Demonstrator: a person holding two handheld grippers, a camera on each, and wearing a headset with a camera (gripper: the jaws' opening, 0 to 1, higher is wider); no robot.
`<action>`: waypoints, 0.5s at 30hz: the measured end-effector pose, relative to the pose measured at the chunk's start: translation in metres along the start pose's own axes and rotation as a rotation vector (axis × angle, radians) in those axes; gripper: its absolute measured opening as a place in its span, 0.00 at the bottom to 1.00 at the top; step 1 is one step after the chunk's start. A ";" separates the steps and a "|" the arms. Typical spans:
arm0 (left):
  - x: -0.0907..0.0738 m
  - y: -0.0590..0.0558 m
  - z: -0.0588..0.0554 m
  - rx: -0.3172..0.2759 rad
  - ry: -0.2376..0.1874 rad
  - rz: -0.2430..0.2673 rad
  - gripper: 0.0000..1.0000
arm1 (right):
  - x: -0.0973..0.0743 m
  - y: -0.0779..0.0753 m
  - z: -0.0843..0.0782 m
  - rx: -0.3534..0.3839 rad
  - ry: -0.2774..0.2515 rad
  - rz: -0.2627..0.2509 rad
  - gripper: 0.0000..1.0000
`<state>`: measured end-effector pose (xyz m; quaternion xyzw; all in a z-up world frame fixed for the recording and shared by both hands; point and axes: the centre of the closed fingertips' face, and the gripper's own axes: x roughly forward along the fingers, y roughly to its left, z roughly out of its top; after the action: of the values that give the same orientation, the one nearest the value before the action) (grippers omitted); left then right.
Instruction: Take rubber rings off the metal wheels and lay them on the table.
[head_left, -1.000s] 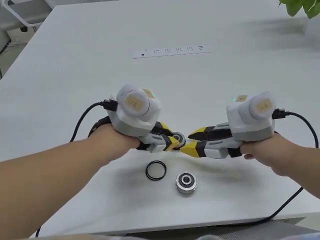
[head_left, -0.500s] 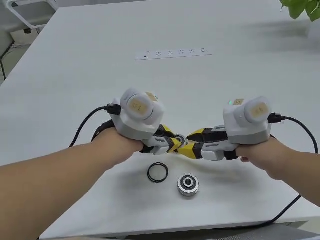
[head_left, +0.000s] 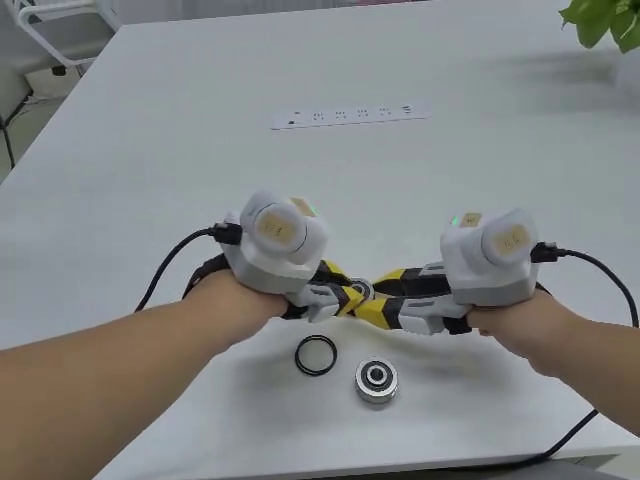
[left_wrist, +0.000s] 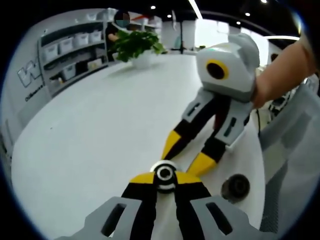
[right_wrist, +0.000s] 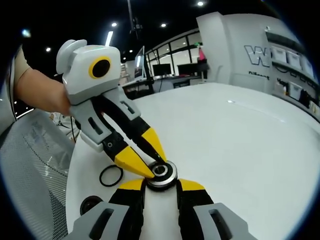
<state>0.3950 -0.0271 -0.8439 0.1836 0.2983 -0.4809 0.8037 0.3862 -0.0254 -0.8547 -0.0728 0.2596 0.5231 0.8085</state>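
2 grippers meet tip to tip above the table (head_left: 180, 150), a bit in from the near edge, approx. mid-width. L gripper (head_left: 347, 294) comes in from the left-edge side and R gripper (head_left: 378, 300) from the right-edge side, each held in 1 hand: L hand (head_left: 235, 290), R hand (head_left: 515, 315).

Metal wheels: 2.
- No. 1, the held wheel (right_wrist: 161, 173), is up off the table between the two sets of jaws. In the R gripper view it sits face-up betw. the R gripper's yellow tips, jaws clenched on it across its width. The L gripper's jaws are pinched together onto its rim from the side. It has a dark outer band, but can't tell if that's rubber or which part the L tips bite.
- No. 2, the second wheel (head_left: 376, 381), lies flat on the table near the near edge, below the grippers and free of both.

Rubber rings lying loose: 1. The loose ring (head_left: 298, 356) is black and flat on the table, just beside the second wheel on its left-edge side, not touching it.

Other items: 1 white power strip (head_left: 350, 114) mid-table toward the far edge, 1 plant (head_left: 600, 22) at the far right corner, and 2 black cables, one off each gripper: L cable (head_left: 175, 255), R cable (head_left: 600, 270).
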 end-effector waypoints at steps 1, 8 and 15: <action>0.000 0.000 0.000 0.000 0.000 0.000 0.14 | 0.000 0.000 0.000 -0.002 0.003 -0.001 0.22; 0.000 0.000 0.000 -0.005 -0.003 0.002 0.14 | -0.002 0.000 -0.002 -0.018 0.012 -0.009 0.19; 0.000 0.001 0.000 -0.011 -0.005 0.004 0.14 | -0.005 -0.003 -0.006 -0.030 0.022 -0.023 0.09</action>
<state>0.3956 -0.0267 -0.8439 0.1784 0.2987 -0.4782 0.8064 0.3847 -0.0331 -0.8581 -0.0936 0.2601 0.5168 0.8103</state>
